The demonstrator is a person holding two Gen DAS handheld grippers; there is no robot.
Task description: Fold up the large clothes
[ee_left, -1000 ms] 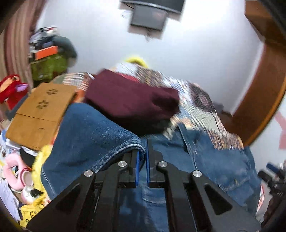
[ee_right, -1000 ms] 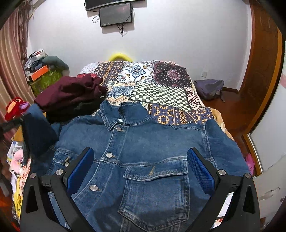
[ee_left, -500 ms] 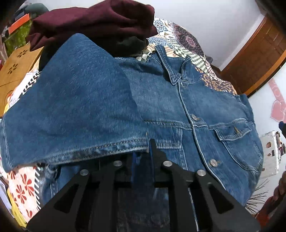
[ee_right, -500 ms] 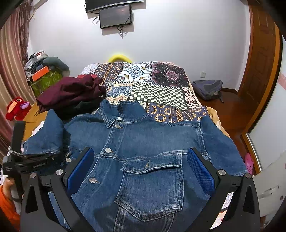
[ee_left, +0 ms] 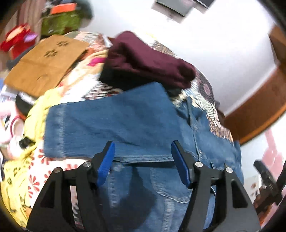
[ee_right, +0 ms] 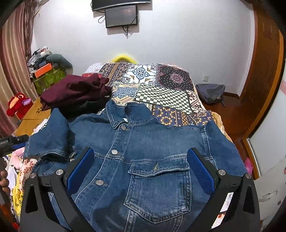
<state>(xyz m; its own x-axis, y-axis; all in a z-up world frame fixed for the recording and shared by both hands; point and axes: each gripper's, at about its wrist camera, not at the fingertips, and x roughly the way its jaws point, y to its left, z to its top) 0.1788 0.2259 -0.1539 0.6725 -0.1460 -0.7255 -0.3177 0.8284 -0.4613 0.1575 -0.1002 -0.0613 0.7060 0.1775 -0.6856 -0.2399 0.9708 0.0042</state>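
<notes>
**Right wrist view: denim jacket flat on the bed, one sleeve folded in**

Right wrist view, nearest first: the right tongs (ee_right: 140, 171) stand wide apart with nothing between their blue pads, hovering over the chest pocket of the denim jacket (ee_right: 143, 142). The jacket lies front up and buttoned on the bed (ee_right: 160, 96), collar toward the far wall. Its sleeve (ee_right: 48, 137) on the left of this view is folded inward over the front panel.

In the left wrist view, which is blurred, the left tongs (ee_left: 143, 160) are also apart and grip nothing; the folded sleeve (ee_left: 107, 125) lies just beyond their tips.

Behind the jacket's collar sits a pile of maroon clothing (ee_right: 73, 91) on the patchwork bedspread. Farther off, a screen (ee_right: 121, 16) hangs on the white wall.
</notes>
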